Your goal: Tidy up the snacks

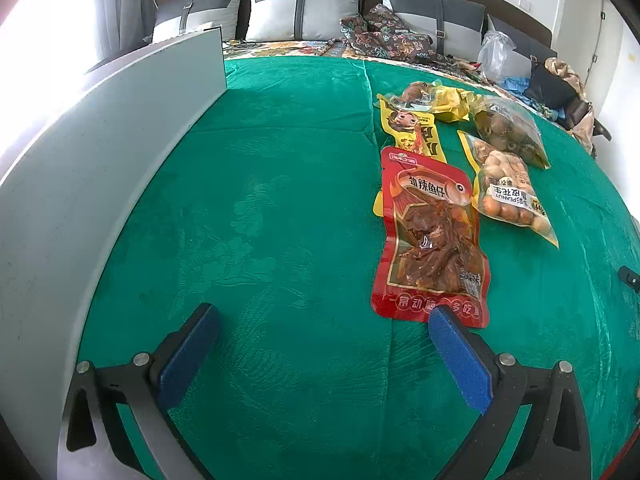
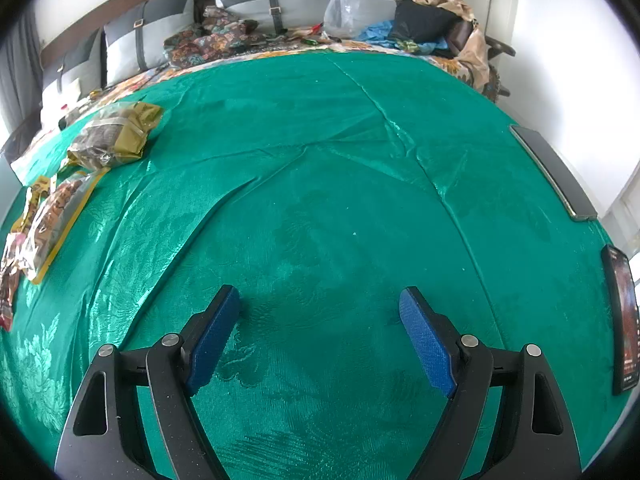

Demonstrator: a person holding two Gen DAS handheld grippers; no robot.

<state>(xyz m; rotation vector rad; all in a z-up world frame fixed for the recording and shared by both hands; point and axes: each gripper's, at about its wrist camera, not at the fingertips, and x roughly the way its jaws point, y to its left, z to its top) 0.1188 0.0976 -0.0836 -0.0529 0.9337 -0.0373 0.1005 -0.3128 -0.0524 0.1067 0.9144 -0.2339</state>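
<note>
Several snack packs lie in a cluster on the green cloth (image 1: 280, 200). Nearest is a red fish-snack pouch (image 1: 430, 236), its lower edge just beyond the right fingertip (image 1: 440, 316) of my left gripper (image 1: 324, 314), which stands open over bare cloth. Behind it lie a yellow pack (image 1: 414, 128), a peanut bag (image 1: 508, 196), a bag of brown nuts (image 1: 508, 128) and a small yellow bag (image 1: 440, 98). In the right wrist view the same packs (image 2: 108, 136) sit far left, and my right gripper (image 2: 320, 300) is open with nothing between its pads.
A grey board (image 1: 100, 152) stands along the cloth's left side. A dark flat bar (image 2: 552, 172) and a phone (image 2: 622, 320) lie at the right edge. Pillows (image 1: 304, 4), patterned fabric (image 1: 384, 36) and a clear plastic bag (image 2: 344, 8) crowd the back.
</note>
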